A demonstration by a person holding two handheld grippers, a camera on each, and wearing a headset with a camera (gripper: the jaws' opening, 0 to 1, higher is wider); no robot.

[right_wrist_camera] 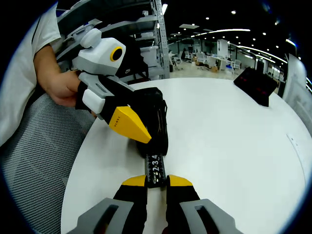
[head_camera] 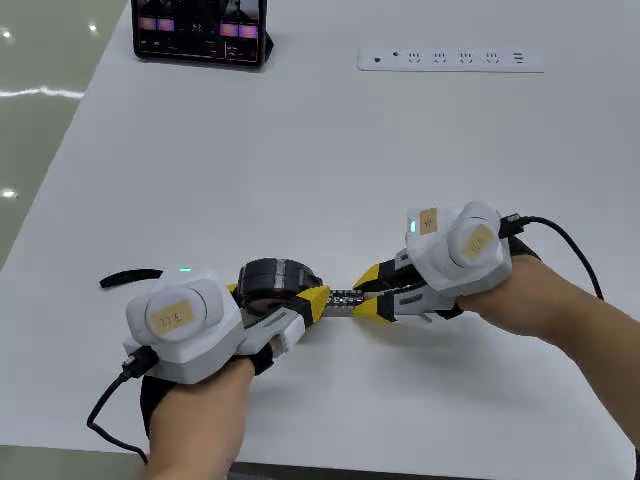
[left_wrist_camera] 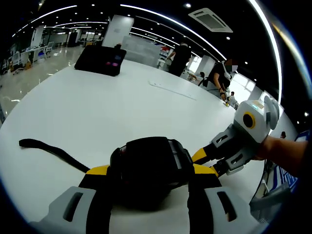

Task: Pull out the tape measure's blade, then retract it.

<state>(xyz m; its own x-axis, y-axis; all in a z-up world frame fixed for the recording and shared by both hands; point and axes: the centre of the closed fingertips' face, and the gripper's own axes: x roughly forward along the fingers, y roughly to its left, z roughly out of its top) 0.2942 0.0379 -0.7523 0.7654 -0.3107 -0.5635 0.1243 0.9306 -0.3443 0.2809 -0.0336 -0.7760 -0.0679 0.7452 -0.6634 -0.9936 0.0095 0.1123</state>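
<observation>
A black tape measure (head_camera: 276, 281) rests on the white table (head_camera: 330, 170), with my left gripper (head_camera: 290, 305) shut on its case (left_wrist_camera: 146, 168). Its black wrist strap (head_camera: 131, 278) trails off to the left (left_wrist_camera: 48, 148). A short length of blade (head_camera: 346, 299) with printed numbers (right_wrist_camera: 155, 168) runs from the case to my right gripper (head_camera: 372, 292), which is shut on the blade's end (right_wrist_camera: 156, 181). In the right gripper view the case (right_wrist_camera: 155, 119) stands behind the left gripper's yellow-tipped finger (right_wrist_camera: 127, 124).
A black tablet (head_camera: 200, 30) stands at the table's far left and a white power strip (head_camera: 452, 58) lies at the far right. Cables (head_camera: 570, 245) trail from both grippers. People stand beyond the table's far edge (left_wrist_camera: 219, 78).
</observation>
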